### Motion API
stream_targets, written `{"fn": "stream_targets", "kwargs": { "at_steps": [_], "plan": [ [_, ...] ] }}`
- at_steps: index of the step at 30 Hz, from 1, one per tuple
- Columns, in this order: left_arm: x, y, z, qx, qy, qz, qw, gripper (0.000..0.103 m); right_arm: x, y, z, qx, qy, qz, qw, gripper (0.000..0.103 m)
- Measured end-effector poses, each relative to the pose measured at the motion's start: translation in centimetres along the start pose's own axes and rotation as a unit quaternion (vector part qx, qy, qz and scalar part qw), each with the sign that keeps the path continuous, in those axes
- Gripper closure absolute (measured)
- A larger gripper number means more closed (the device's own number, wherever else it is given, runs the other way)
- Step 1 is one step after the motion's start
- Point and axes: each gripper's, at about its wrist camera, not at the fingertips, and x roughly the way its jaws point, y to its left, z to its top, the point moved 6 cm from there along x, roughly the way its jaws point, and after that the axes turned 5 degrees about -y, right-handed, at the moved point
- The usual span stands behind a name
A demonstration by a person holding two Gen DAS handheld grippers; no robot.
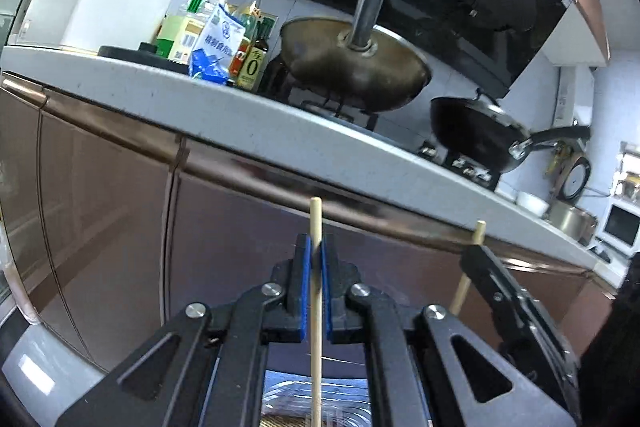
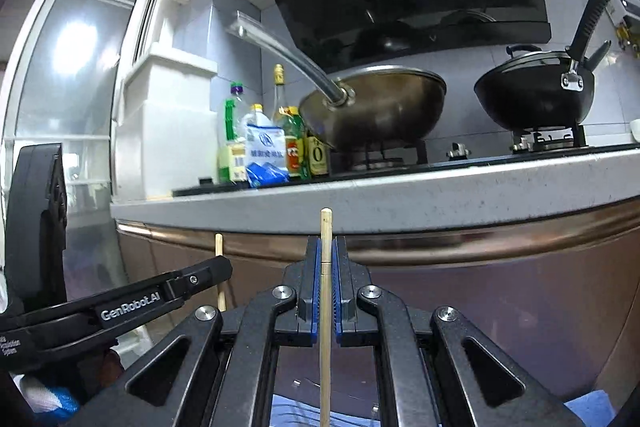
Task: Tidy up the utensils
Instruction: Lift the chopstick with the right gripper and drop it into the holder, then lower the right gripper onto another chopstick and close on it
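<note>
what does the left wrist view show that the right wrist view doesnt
Only the left wrist view: white bowls and a steel pot far along the counter.
Only the right wrist view: the window.
Both: each tool, left tool and right tool, shut on a chopstick, plus the steel wok and black wok.

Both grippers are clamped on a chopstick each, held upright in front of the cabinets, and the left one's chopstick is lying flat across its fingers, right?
Not quite. The left gripper holds its chopstick upright between its closed fingers, not flat across them; the left wrist view shows this. The rest holds: the right gripper is also clamped on an upright chopstick, in front of the cabinets.
</note>
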Motion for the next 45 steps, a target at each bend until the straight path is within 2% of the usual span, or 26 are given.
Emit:
{"fn": "stream_targets", "kwargs": {
  "at_steps": [3,7,10,14,16,19,20,27,29,33,38,41,43,45],
  "plan": [
    [0.8,0.4,-1.5,0.008,-0.007,0.012,0.9999,0.099,0.2,-0.3,-1.9,-0.016,0.0,-0.013,1.0,0.098],
    [0.8,0.3,-3.2,0.04,-0.045,0.041,0.9973,0.098,-0.2,-0.4,-4.0,-0.036,-0.005,-0.026,0.999,0.098],
    [0.6,0.1,-4.4,0.061,-0.06,0.048,0.9952,0.098,-0.9,-0.4,-5.5,-0.053,-0.008,-0.036,0.998,0.098],
    [-0.2,0.0,-5.3,0.077,-0.059,0.047,0.9942,0.096,-1.8,-0.8,-7.2,-0.053,0.007,-0.04,0.998,0.097],
    [-0.9,-0.1,-5.1,0.078,-0.059,0.042,0.9944,0.09,-2.5,-1.0,-7.4,-0.045,0.012,-0.039,0.998,0.093],
    [-2.6,-0.2,-4.1,0.078,-0.058,0.04,0.9944,0.077,-3.8,-1.4,-7.0,-0.034,0.016,-0.044,0.998,0.078],
    [-3.1,-0.3,-3.8,0.079,-0.058,0.04,0.9944,0.077,-4.0,-1.4,-6.7,-0.033,0.017,-0.044,0.998,0.072],
    [-9.5,-0.4,-0.4,0.096,-0.043,0.04,0.9937,0.076,-8.0,-0.7,-3.4,-0.027,0.022,-0.056,0.998,0.071],
    [-11.3,-0.2,0.3,0.098,-0.027,0.045,0.9938,0.076,-9.7,-0.5,-2.1,-0.029,0.024,-0.064,0.997,0.071],
    [-14.3,0.5,0.5,0.096,0.036,0.049,0.9935,0.076,-13.5,0.3,0.2,-0.038,0.038,-0.068,0.996,0.071],
    [-17.9,1.6,-1.2,0.1,0.104,0.046,0.9885,0.076,-17.7,1.0,2.7,-0.037,0.057,-0.065,0.996,0.071],
    [-18.6,2.2,-3.9,0.092,0.175,0.032,0.9797,0.076,-19.7,1.1,2.5,-0.022,0.096,-0.059,0.993,0.071],
    [-18.8,2.8,-6.1,0.087,0.218,0.031,0.9716,0.076,-20.3,0.9,1.1,-0.003,0.138,-0.049,0.989,0.072],
    [-18.6,3.1,-8.3,0.087,0.254,0.03,0.9627,0.076,-20.6,0.8,-0.6,0.015,0.177,-0.04,0.983,0.077]
  ]
}}
